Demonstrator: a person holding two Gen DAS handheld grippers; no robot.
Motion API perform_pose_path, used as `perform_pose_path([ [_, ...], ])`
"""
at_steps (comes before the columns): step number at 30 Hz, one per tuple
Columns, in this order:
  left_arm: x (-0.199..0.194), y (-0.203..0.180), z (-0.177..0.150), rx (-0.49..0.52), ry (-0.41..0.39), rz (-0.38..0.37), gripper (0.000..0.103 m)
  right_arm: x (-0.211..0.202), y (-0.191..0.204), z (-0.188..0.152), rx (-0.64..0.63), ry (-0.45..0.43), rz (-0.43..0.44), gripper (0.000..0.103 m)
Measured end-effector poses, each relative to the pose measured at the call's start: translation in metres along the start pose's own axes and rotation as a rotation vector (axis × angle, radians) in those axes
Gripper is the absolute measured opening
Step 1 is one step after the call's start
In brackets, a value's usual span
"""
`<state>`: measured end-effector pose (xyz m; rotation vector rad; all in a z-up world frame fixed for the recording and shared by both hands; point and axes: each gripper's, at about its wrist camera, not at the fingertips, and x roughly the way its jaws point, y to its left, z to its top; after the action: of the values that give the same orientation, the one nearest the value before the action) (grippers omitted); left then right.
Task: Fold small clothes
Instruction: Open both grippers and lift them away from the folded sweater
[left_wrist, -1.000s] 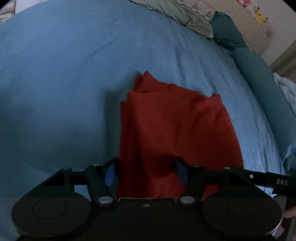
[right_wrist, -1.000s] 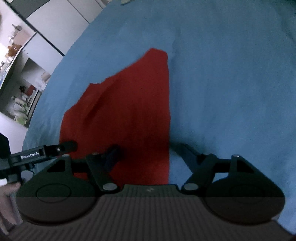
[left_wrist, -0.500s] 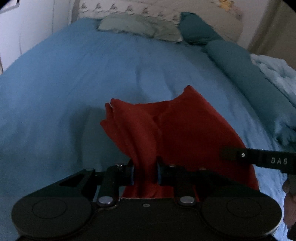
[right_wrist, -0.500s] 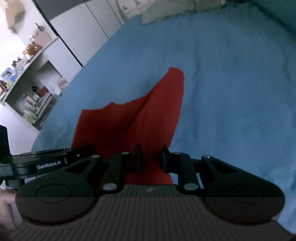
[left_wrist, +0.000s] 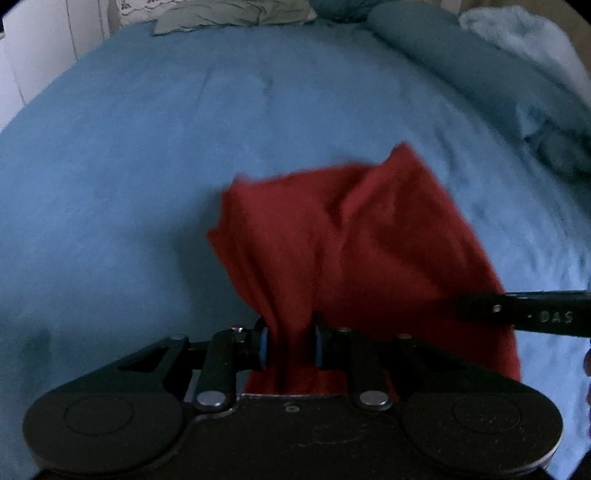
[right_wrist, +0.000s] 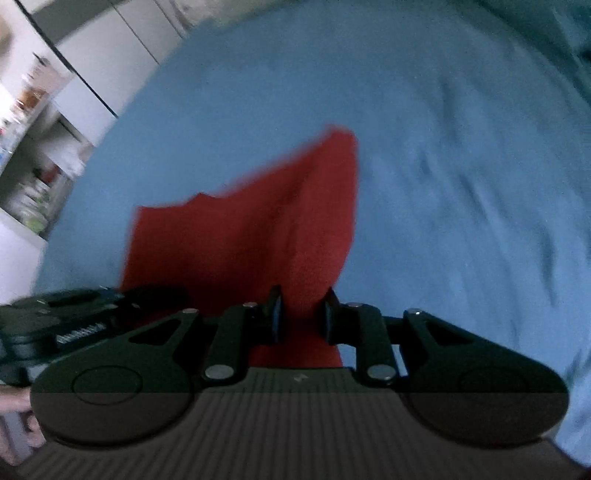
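A small red garment (left_wrist: 354, 236) hangs bunched above the blue bedsheet (left_wrist: 147, 147). My left gripper (left_wrist: 290, 347) is shut on the garment's near left edge, cloth pinched between its blue pads. My right gripper (right_wrist: 303, 317) is shut on the near right edge of the red garment (right_wrist: 258, 236). Both lift the near edge off the bed; the far part trails toward the bedsheet (right_wrist: 443, 184). The right gripper's arm shows in the left wrist view (left_wrist: 517, 314), and the left gripper shows in the right wrist view (right_wrist: 74, 317). Both views are motion-blurred.
Pillows (left_wrist: 229, 14) lie at the head of the bed. A rolled teal duvet (left_wrist: 461, 62) and a pale blanket (left_wrist: 524, 37) run along the right side. White cabinets and cluttered shelves (right_wrist: 37, 155) stand beyond the bed's left edge.
Both grippers closed from open onto the garment's near edge, then lifted it. The cloth now bunches and hangs off the bed, and both views have tilted up and forward.
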<state>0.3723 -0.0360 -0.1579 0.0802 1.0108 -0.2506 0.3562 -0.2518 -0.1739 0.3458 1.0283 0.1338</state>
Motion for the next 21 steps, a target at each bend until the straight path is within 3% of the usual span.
perform_pose_path([
  [5,-0.017,-0.002,0.007,0.009,-0.053,0.072,0.051,-0.004,-0.005,0.005,0.004,-0.010,0.037,0.056],
  [7,-0.029,-0.004,0.005,0.025,-0.074,0.084,0.077,-0.016,-0.004,0.010,-0.037,-0.038,0.045,0.083],
  [9,-0.037,-0.005,0.005,0.036,-0.095,0.106,0.078,-0.032,-0.002,0.017,-0.080,-0.077,0.021,0.100],
  [10,-0.041,-0.003,0.005,0.036,-0.102,0.115,0.079,-0.038,-0.001,0.019,-0.101,-0.093,0.017,0.103],
  [15,-0.031,0.014,-0.010,-0.020,-0.108,0.170,0.080,-0.036,-0.008,0.019,-0.161,-0.090,-0.042,0.103],
  [21,-0.003,0.047,-0.049,-0.061,-0.114,0.162,0.082,0.007,-0.031,-0.004,-0.163,-0.104,-0.120,0.103],
])
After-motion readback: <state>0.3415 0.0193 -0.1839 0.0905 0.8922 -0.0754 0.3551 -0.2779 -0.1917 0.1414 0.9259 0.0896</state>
